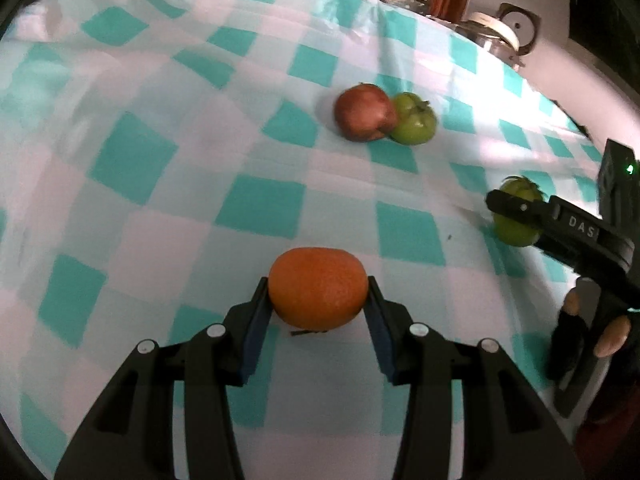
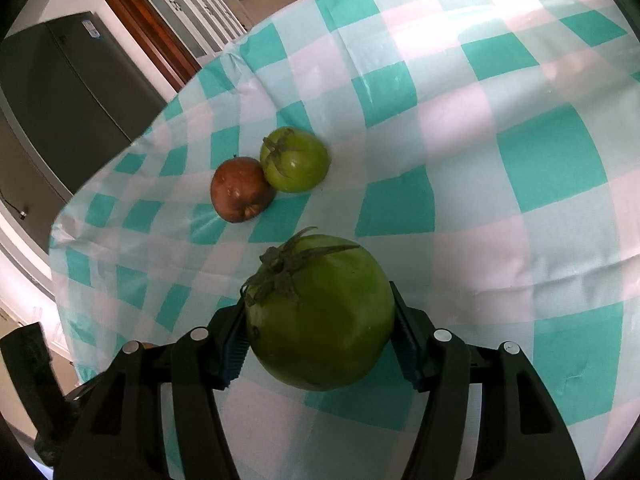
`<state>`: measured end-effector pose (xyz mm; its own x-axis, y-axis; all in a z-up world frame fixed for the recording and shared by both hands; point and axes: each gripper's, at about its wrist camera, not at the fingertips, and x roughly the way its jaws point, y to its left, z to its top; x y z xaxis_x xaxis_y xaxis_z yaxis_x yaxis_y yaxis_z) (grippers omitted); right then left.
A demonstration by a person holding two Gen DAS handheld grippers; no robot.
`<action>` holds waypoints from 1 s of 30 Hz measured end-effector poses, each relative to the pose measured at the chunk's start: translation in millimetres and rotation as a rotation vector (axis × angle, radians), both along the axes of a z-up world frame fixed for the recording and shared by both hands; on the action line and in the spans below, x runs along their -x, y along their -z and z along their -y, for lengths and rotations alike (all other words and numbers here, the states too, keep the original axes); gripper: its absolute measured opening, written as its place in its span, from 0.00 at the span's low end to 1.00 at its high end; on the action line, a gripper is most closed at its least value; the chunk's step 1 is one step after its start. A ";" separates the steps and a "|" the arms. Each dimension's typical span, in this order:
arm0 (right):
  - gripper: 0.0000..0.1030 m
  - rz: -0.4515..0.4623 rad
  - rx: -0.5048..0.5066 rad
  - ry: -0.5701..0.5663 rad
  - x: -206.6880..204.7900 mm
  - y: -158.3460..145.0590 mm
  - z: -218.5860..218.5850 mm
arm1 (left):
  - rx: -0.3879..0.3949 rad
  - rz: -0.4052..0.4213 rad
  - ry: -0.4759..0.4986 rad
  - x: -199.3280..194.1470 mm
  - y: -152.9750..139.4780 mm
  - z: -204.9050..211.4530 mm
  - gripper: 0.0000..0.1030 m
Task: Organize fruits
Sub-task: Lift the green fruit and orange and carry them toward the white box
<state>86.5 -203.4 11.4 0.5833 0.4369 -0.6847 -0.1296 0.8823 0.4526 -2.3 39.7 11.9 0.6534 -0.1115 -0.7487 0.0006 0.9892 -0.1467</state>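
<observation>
Between the blue pads of the left gripper (image 1: 318,300), low centre of the left wrist view, sits an orange (image 1: 318,289), clamped on both sides just above the checked tablecloth (image 1: 160,152); the right gripper (image 2: 318,330) likewise pinches a large green tomato (image 2: 320,312), calyx tilted upper left. Both loads likely head for the pair up-frame of each claw, a red apple (image 1: 363,113) touching a smaller green tomato (image 1: 414,119); they look nearer the right gripper, though that is only a judgement. Only readable writing: "DAS" on the right gripper's body at the right edge of the left view.
</observation>
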 end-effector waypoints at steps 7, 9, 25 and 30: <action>0.58 0.008 -0.010 -0.030 104.6 -8.2 -25.0 | -0.090 0.037 0.016 89.4 -11.0 -10.9 0.45; 0.58 0.013 -0.027 -0.052 135.6 -11.2 -35.6 | -0.103 0.035 0.015 115.9 -8.2 -16.5 0.45; 0.58 0.044 0.062 -0.225 219.3 -23.5 -110.3 | -0.111 0.066 -0.008 203.2 2.3 -61.5 0.45; 0.58 0.054 0.097 -0.272 231.9 -27.0 -128.4 | -0.094 0.097 -0.011 214.2 0.9 -67.0 0.45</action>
<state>-145.4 -75.0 38.4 0.4907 0.5161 -0.7020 -0.3890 0.8507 0.3535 -216.5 106.7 11.0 0.7242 -0.0365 -0.6886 -0.0002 0.9986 -0.0532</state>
